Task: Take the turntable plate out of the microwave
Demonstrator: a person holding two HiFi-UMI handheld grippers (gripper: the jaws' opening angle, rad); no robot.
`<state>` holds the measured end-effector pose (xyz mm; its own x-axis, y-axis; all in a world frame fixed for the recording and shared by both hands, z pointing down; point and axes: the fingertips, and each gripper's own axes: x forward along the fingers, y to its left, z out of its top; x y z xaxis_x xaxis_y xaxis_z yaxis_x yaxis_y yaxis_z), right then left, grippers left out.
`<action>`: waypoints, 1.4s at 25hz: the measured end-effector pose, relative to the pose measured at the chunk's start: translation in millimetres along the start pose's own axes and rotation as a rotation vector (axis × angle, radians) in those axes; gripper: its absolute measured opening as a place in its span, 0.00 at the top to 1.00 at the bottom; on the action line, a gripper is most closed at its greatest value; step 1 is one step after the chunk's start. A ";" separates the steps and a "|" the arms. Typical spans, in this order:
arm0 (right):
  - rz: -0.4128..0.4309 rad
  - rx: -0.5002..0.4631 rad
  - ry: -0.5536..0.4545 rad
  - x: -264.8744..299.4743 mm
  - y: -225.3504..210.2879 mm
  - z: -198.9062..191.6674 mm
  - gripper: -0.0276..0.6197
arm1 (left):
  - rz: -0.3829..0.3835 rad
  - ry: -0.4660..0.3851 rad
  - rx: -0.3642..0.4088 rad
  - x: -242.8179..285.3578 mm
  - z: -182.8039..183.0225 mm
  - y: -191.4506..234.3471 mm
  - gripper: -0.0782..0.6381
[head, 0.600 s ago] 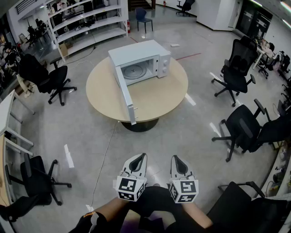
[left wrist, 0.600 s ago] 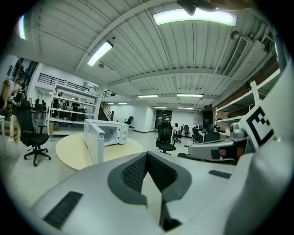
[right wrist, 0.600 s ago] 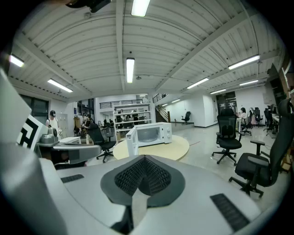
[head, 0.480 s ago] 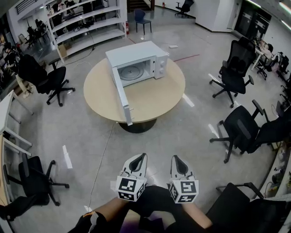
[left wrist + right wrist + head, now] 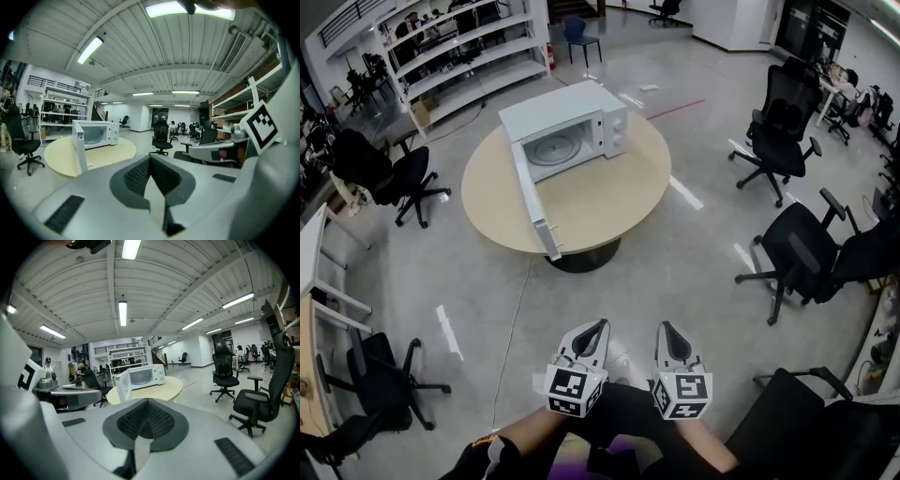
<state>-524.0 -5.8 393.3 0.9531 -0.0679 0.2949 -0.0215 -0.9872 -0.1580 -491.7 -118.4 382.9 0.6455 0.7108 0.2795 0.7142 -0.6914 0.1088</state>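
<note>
1. Far left, two black office chairs on wheels (image 5: 398,178) stand near the table's left edge, with long white shelves (image 5: 469,47) behind them.
2. The round light-wood table (image 5: 614,202) stands in the middle of the grey floor (image 5: 675,281). Bare floor runs all the way from it to the person.
3. The boxy white microwave (image 5: 558,105) sits on the far left part of the table. Its door (image 5: 532,202) is swung wide open and reaches to the table's near rim.
4. The round glass turntable plate (image 5: 551,145) lies flat inside the microwave.
5. The left gripper (image 5: 596,324) is low, close to the person's body. Its jaws are pressed together with nothing between them.
6. The right gripper (image 5: 665,327) is just beside it, and its jaws are also together and empty. Both are well apart from the table.
7. Far right, more black wheeled chairs (image 5: 806,258) stand well apart from the table, with wide floor between.
</note>
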 end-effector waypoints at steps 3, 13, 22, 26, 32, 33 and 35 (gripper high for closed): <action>0.001 0.011 0.015 13.0 -5.6 -2.7 0.93 | 0.007 0.021 -0.007 12.6 -2.8 8.9 0.83; -0.059 0.038 0.065 105.2 -43.4 18.7 0.93 | -0.048 0.040 -0.060 111.9 16.4 62.9 0.83; -0.050 -0.068 0.150 224.4 -45.1 53.9 0.93 | -0.073 0.005 -0.091 199.4 49.3 141.3 0.83; -0.055 -0.086 0.147 263.3 -42.6 75.0 0.93 | -0.103 -0.009 -0.094 226.8 64.2 167.3 0.83; -0.075 -0.101 0.131 301.5 -39.6 98.0 0.93 | -0.150 -0.021 -0.081 253.1 80.9 192.5 0.83; -0.080 -0.102 0.128 306.5 -39.4 100.7 0.93 | -0.155 -0.024 -0.079 256.9 83.3 196.7 0.83; -0.086 -0.106 0.123 315.7 -39.3 104.5 0.93 | -0.160 -0.032 -0.075 263.9 87.8 205.1 0.83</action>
<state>-190.6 26.6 394.1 0.9087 0.0069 0.4174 0.0207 -0.9994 -0.0285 -151.1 -61.2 395.2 0.5343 0.8155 0.2227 0.7872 -0.5759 0.2203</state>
